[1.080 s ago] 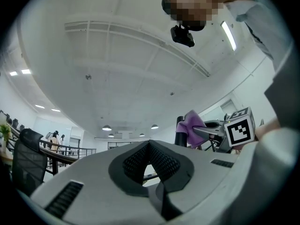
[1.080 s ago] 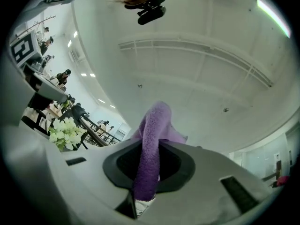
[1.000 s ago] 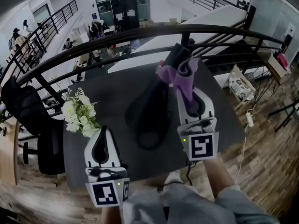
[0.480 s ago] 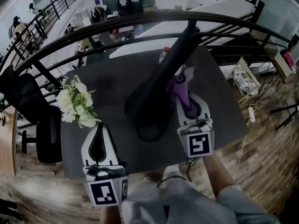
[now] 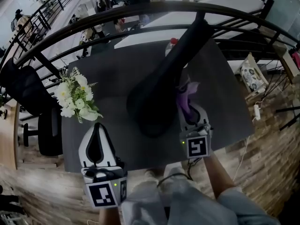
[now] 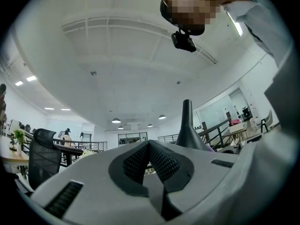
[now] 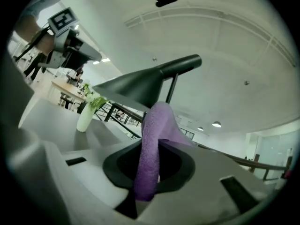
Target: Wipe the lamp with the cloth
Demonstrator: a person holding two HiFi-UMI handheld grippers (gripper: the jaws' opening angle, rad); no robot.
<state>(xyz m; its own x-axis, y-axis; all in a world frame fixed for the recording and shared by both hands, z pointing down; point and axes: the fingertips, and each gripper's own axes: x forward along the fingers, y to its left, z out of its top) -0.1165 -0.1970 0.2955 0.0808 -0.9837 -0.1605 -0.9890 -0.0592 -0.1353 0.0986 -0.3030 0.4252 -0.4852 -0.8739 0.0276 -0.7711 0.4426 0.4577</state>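
A black lamp (image 5: 161, 90) with a long cone shade stands in the middle of the dark table (image 5: 108, 78). My right gripper (image 5: 190, 109) is shut on a purple cloth (image 5: 188, 99), which rests against the right side of the shade near its wide lower end. In the right gripper view the cloth (image 7: 152, 149) sticks up from between the jaws, with the shade (image 7: 140, 86) just behind it. My left gripper (image 5: 97, 146) hangs at the table's near left edge, shut with nothing in it. The lamp (image 6: 187, 125) rises beyond it in the left gripper view.
A vase of white flowers (image 5: 75, 97) stands at the table's left side, also seen as the vase (image 7: 86, 114) in the right gripper view. A small red-and-white object (image 5: 172, 44) sits behind the lamp. A black railing (image 5: 140, 13) curves past the far edge; an office chair (image 5: 28, 102) is at the left.
My right gripper has drawn the purple cloth back toward me down the lamp shade, from its upper part to its lower right side. The left gripper has stayed at the near edge.
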